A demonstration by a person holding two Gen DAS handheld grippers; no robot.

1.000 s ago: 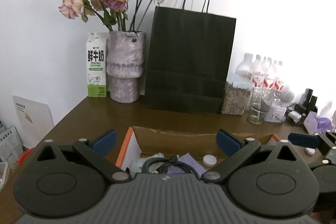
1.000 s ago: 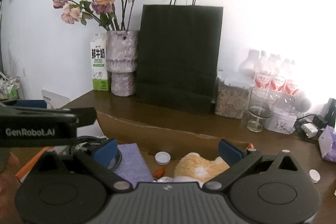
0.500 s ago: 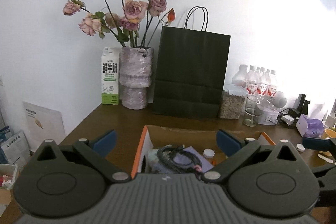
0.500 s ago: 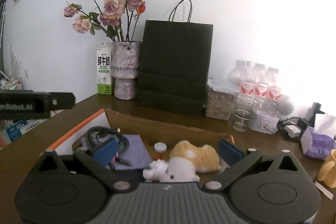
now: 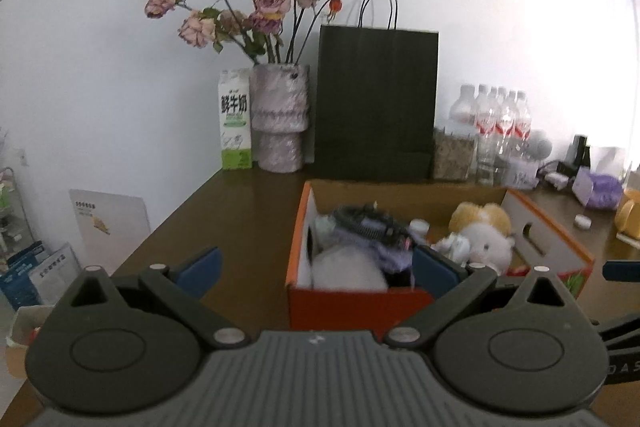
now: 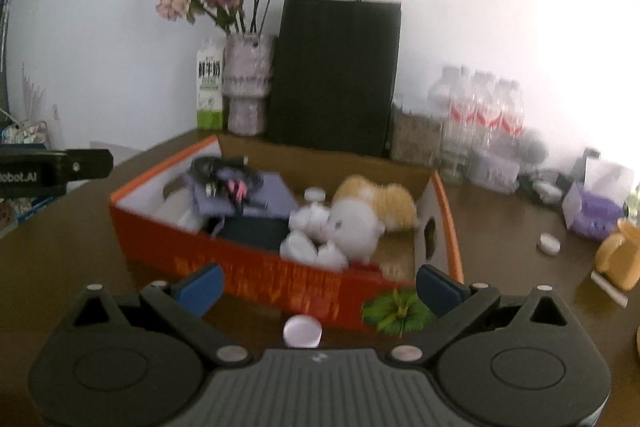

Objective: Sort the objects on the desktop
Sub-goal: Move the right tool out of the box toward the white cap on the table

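both tongs (image 5: pixel 316 269) (image 6: pixel 318 287) gape wide and empty before the orange box's (image 6: pixel 256 269) near edge.

Dried roses (image 5: pixel 256 3), black paper bag (image 5: pixel 376 103)

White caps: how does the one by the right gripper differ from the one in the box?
The near cap lies on the bare table outside the orange box, close between the right gripper fingers. The boxed cap sits inside, beside the plush toy, and looks smaller, being farther away. Both are round and white.
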